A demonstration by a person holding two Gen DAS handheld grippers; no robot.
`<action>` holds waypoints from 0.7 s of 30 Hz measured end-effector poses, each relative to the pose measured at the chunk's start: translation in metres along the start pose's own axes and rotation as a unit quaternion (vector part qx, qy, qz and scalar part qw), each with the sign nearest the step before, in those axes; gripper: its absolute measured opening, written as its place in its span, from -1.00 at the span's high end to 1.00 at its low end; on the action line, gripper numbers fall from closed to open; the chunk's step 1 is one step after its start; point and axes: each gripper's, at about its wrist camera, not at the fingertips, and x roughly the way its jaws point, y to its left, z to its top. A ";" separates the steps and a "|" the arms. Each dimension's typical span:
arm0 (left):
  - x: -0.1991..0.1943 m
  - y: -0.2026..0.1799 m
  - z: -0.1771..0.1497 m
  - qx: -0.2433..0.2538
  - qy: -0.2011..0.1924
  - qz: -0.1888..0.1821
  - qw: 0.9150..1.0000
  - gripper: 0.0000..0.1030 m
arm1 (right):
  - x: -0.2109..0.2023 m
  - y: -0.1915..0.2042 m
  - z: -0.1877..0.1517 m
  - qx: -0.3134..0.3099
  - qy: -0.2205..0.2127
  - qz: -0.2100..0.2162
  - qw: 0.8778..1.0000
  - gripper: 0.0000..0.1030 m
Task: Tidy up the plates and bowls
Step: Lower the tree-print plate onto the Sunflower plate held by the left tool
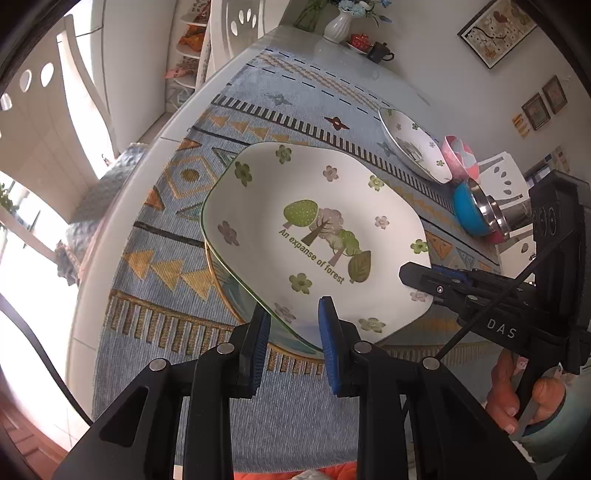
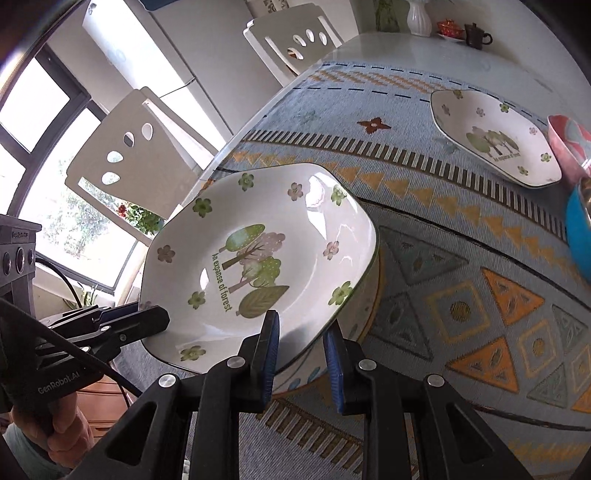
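Home dining room. White table (image 2: 388,40) under a woven blue patterned runner (image 2: 461,258); white cut-out chairs (image 2: 122,147) alongside. Vase of flowers (image 1: 338,24), small dark teapot (image 2: 476,36), framed pictures (image 1: 498,31) on wall. Large window (image 2: 40,122), greenery outside.

Lower plate (image 1: 236,291): mostly covered by the forest plate (image 1: 317,236); only a gold-rimmed sliver shows at lower left.
Blue bowl (image 2: 578,236): cut by the right frame edge.
Pink bowl (image 2: 567,142): likewise cut.
Hand (image 2: 64,435), lower left: partly behind the gripper handle.
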 end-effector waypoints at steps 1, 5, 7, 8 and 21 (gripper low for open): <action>0.001 0.000 -0.001 0.002 0.001 0.000 1.000 0.55 | 0.001 0.000 -0.001 0.000 0.000 -0.003 1.000 0.56; 0.003 0.000 -0.003 0.009 0.004 0.004 1.000 0.55 | 0.005 0.000 -0.001 0.001 0.005 -0.010 1.000 0.56; 0.003 0.001 -0.003 0.009 0.006 0.003 1.000 0.55 | 0.008 0.000 -0.001 0.004 0.010 -0.009 1.000 0.56; 0.003 0.001 -0.003 0.011 0.006 0.003 1.000 0.55 | 0.008 0.000 -0.001 0.005 0.011 -0.009 1.000 0.56; 0.005 -0.004 -0.001 0.042 0.020 0.002 0.999 0.54 | 0.008 -0.007 -0.001 0.018 0.022 -0.018 0.999 0.56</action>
